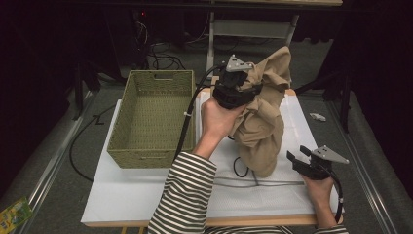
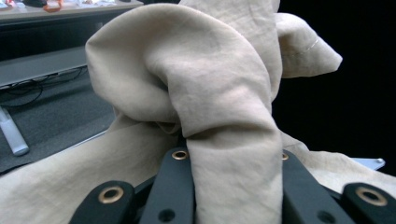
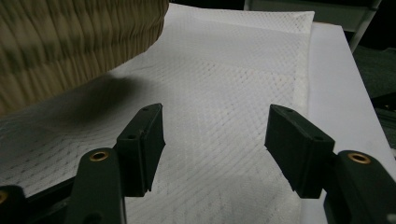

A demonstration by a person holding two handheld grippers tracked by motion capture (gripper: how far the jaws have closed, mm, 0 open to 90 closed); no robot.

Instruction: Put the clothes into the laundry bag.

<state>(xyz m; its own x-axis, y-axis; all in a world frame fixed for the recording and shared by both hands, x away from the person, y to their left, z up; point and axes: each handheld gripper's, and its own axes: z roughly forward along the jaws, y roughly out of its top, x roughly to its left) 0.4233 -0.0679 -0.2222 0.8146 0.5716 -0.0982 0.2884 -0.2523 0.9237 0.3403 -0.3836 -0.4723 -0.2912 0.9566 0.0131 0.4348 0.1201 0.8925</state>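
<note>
Hanging bunched above the white mat [image 1: 292, 126], the beige cloth [image 1: 265, 117] is clamped in the left gripper [image 1: 238, 90], its lower end touching the mat; beside it the woven basket [image 1: 141, 156] sits empty, while the right gripper [image 1: 304, 161] rests spread apart, holding nothing

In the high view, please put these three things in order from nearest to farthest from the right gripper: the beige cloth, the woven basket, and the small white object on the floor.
1. Beige cloth, just left of the right gripper.
2. Small white object, beyond it on the floor.
3. Woven basket, far left on the table.
</note>
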